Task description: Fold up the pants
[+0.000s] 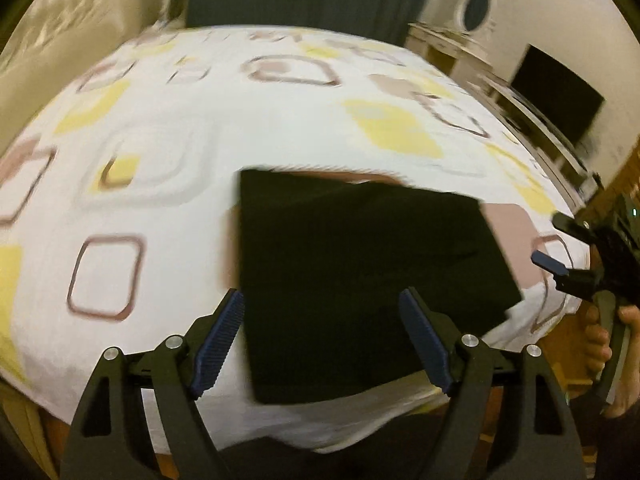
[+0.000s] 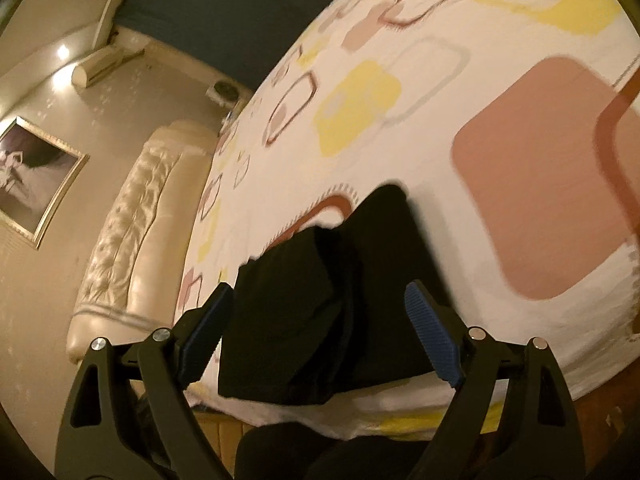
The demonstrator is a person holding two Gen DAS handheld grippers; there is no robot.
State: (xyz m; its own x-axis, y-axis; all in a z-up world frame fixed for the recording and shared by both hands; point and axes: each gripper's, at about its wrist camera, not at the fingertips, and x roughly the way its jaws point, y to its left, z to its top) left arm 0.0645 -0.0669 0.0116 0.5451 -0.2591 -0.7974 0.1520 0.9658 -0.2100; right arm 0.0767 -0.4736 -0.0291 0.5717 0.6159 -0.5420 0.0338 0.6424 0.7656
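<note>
The black pants [image 1: 360,272] lie folded into a flat rectangle on the bed near its front edge. They also show in the right wrist view [image 2: 340,304], seen from one end. My left gripper [image 1: 322,300] is open and empty, hovering above the near edge of the pants. My right gripper [image 2: 318,296] is open and empty, just in front of the pants at the bed edge. It also shows in the left wrist view [image 1: 556,264] at the right, held by a hand, off the pants' right side.
The bed sheet [image 1: 200,128] is white with yellow and brown squares. A tufted cream headboard [image 2: 132,232] stands at the far end. A black TV [image 1: 556,100] on a cabinet stands beyond the bed's right side. A framed picture [image 2: 32,176] hangs on the wall.
</note>
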